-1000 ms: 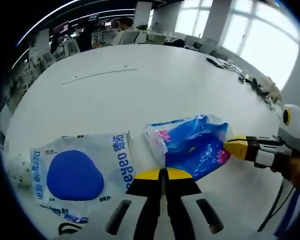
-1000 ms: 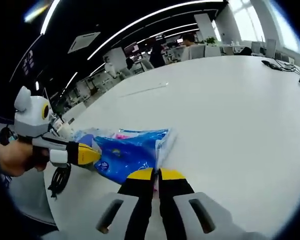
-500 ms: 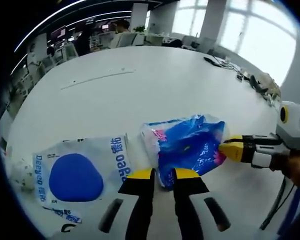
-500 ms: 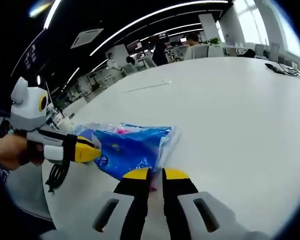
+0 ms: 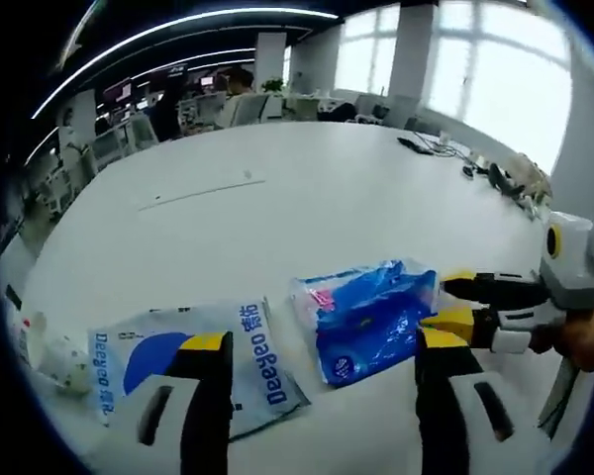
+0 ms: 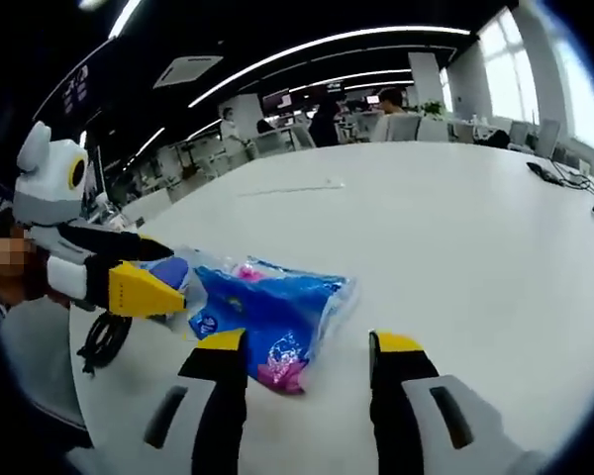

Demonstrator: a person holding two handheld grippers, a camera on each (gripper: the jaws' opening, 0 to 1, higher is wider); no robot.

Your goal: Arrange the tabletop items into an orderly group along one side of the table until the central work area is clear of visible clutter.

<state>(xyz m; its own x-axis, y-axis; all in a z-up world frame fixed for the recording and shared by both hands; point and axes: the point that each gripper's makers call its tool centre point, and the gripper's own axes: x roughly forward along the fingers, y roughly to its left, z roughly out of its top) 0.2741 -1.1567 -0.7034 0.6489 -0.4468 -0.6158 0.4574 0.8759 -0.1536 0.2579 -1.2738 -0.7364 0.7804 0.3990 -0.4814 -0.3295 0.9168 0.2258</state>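
We're holding the left gripper [image 5: 322, 346] w/ its jaws spread wide apart, nothing between them, above the near edge of the white table [image 5: 277, 213]. The blue plastic pack [image 5: 368, 314] is lying flat on the table just ahead, between the two jaw tips in the left gripper view but clear of both. Just beside it, to its left in that view, the white pouch w/ the blue oval and "Deeyeo" lettering [image 5: 193, 366] is lying flat too; its near part is sitting behind the left jaw. A small crumpled white item [image 5: 64, 361] is resting near the pouch's far-left corner, by the table edge; we can't tell what it is. The right gripper [image 6: 312, 344] is also gaping, jaws well apart and empty, w/ the blue pack [image 6: 272, 312] lying just ahead of its left jaw. In the left gripper view that gripper [image 5: 453, 302] is coming in from the right, yellow tips parted, right next to the pack's right end; whether they're touching it isn't clear. In the right gripper view, the left gripper [image 6: 144, 289] is sitting at the pack's left end, a black cable [image 6: 104, 341] hanging below it off the table edge. Farther out, a thin pale strip [image 5: 200, 190] is lying on the tabletop, well apart from the packs, and cables [image 5: 445, 150] are lying near the far right edge.
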